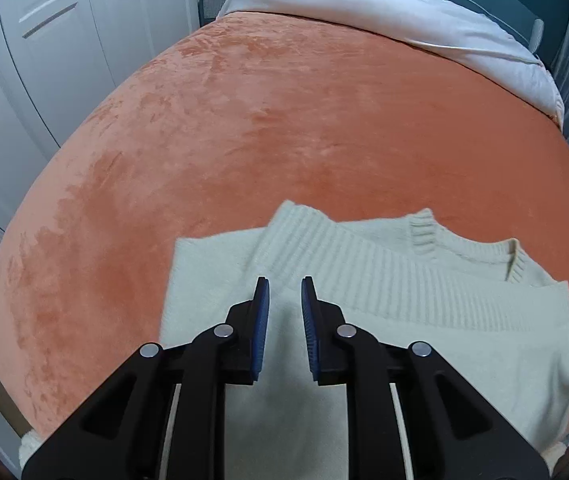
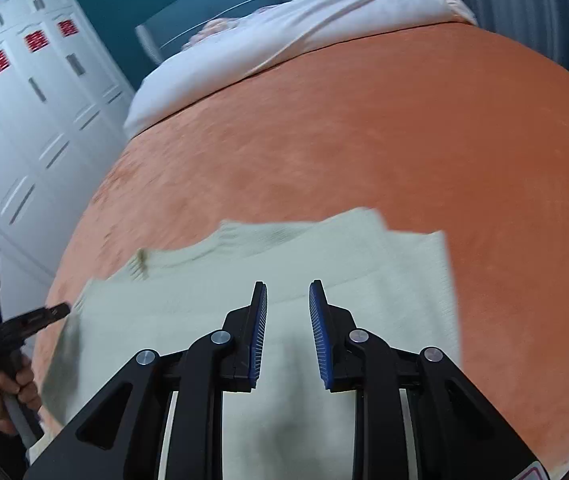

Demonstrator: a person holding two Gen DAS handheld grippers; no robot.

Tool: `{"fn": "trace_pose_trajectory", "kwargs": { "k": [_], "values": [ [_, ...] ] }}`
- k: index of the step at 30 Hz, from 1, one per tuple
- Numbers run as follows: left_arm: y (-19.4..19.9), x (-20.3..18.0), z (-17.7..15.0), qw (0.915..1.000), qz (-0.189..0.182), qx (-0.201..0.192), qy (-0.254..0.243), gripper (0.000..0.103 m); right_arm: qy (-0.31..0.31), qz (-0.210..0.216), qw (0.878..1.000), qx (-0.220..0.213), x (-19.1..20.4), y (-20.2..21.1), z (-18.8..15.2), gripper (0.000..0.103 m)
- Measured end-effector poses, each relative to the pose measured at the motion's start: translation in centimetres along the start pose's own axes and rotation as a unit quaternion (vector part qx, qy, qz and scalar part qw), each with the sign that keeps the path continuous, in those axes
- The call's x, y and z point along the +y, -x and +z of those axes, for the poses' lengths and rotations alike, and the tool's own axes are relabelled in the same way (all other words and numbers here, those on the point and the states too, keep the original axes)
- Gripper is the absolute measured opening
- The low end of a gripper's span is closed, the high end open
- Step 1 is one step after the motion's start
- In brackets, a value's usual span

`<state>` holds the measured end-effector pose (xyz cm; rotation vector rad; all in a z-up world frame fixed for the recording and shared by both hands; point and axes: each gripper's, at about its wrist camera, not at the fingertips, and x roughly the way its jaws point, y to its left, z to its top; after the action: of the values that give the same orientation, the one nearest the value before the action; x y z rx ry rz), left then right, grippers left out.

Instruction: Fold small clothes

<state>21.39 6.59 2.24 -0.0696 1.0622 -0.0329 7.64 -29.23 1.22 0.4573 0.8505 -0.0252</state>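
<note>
Blue-padded jaws on both the left gripper (image 1: 285, 290) and right gripper (image 2: 287, 294) are apart, holding nothing, hovering over the cream knit sweater (image 1: 424, 292) lying partly folded near the bed's (image 1: 284, 128) foot edge. I'd pinch both layers at matching corners so the fold lands square. No containers around.

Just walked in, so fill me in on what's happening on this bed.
A person is folding a cream knitted sweater laid on the orange plush blanket covering the bed. They hold a pair of tongs in each hand. The left tongs and the right tongs both hover open over the sweater, gripping nothing. The sweater already looks partly folded, with layers lying over each other near its ribbed collar.
</note>
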Motion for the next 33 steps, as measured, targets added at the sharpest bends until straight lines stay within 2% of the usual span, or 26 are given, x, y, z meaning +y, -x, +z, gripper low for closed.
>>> {"fn": "trace_pose_trajectory", "kwargs": {
  "k": [4, 7, 10, 13, 14, 15, 17, 19, 21, 23, 26, 27, 28, 29, 30, 31, 32, 33],
  "values": [
    [2.4, -2.1, -2.1, 0.9997, -0.018, -0.003, -0.019, 0.017, 0.057, 0.096, 0.993, 0.047, 8.1, -0.7, -3.9, 0.023],
    [2.6, -3.6, -3.7, 0.999, -0.028, 0.013, -0.032, 0.017, 0.076, 0.144, 0.983, 0.086, 12.7, -1.8, -7.0, 0.023],
    [3.1, -4.5, -5.7, 0.9977, -0.051, 0.029, -0.033, 0.017, 0.097, 0.168, 0.974, 0.115, 15.5, -2.2, -9.9, 0.023],
    [2.5, -4.6, -7.8, 0.9958, -0.065, 0.055, -0.035, 0.017, 0.123, 0.152, 0.972, 0.128, 16.2, -2.5, -11.9, 0.023],
    [2.1, -4.2, -8.3, 0.9958, -0.058, 0.062, -0.034, 0.017, 0.124, 0.135, 0.975, 0.128, 15.8, -2.7, -12.0, 0.022],
    [1.6, -3.5, -8.7, 0.9961, -0.048, 0.067, -0.03, 0.017, 0.116, 0.117, 0.978, 0.126, 14.2, -2.7, -12.0, 0.011],
    [1.2, -1.0, -9.6, 0.9968, -0.042, 0.067, -0.011, 0.017, 0.078, 0.104, 0.984, 0.122, 11.0, -2.4, -11.5, 0.0],
    [1.4, 2.0, -10.3, 0.9971, -0.046, 0.06, 0.004, 0.012, 0.033, 0.035, 0.994, 0.099, 5.0, -0.4, -10.9, 0.001],
    [1.6, 4.1, -11.0, 0.9969, -0.048, 0.06, 0.014, 0.008, -0.022, -0.017, 0.996, 0.085, -1.3, 1.6, -10.9, 0.0],
    [1.7, 6.1, -11.7, 0.9954, -0.058, 0.066, 0.04, 0.006, -0.079, -0.022, 0.994, 0.074, -6.1, 3.6, -11.4, 0.0],
    [2.3, 7.9, -12.1, 0.989, -0.096, 0.055, 0.099, 0.006, -0.111, -0.011, 0.992, 0.062, -7.7, 5.7, -11.6, 0.0],
    [3.0, 8.2, -12.2, 0.9871, -0.101, 0.047, 0.115, 0.006, -0.106, -0.023, 0.993, 0.056, -7.2, 6.3, -11.5, 0.016],
    [3.6, 8.4, -12.3, 0.9863, -0.1, 0.036, 0.126, 0.015, -0.098, -0.043, 0.993, 0.043, -6.9, 7.3, -11.7, 0.02],
    [4.4, 8.7, -12.3, 0.9855, -0.098, 0.02, 0.137, 0.034, -0.096, -0.042, 0.994, 0.032, -6.8, 7.8, -11.5, 0.034],
    [5.0, 8.9, -12.3, 0.9841, -0.097, 0.005, 0.149, 0.043, -0.098, -0.041, 0.994, 0.022, -6.8, 8.3, -11.6, 0.051],
    [5.3, 9.3, -12.5, 0.9819, -0.1, -0.004, 0.161, 0.052, -0.101, -0.053, 0.993, 0.01, -6.5, 8.2, -11.3, 0.058],
    [5.2, 9.5, -12.7, 0.9806, -0.099, 0.0, 0.169, 0.055, -0.103, -0.064, 0.993, 0.002, -6.6, 7.9, -11.0, 0.064],
    [4.8, 9.7, -12.9, 0.9796, -0.098, 0.007, 0.175, 0.055, -0.104, -0.072, 0.992, 0.002, -6.9, 7.5, -10.9, 0.065]
  ]
}}
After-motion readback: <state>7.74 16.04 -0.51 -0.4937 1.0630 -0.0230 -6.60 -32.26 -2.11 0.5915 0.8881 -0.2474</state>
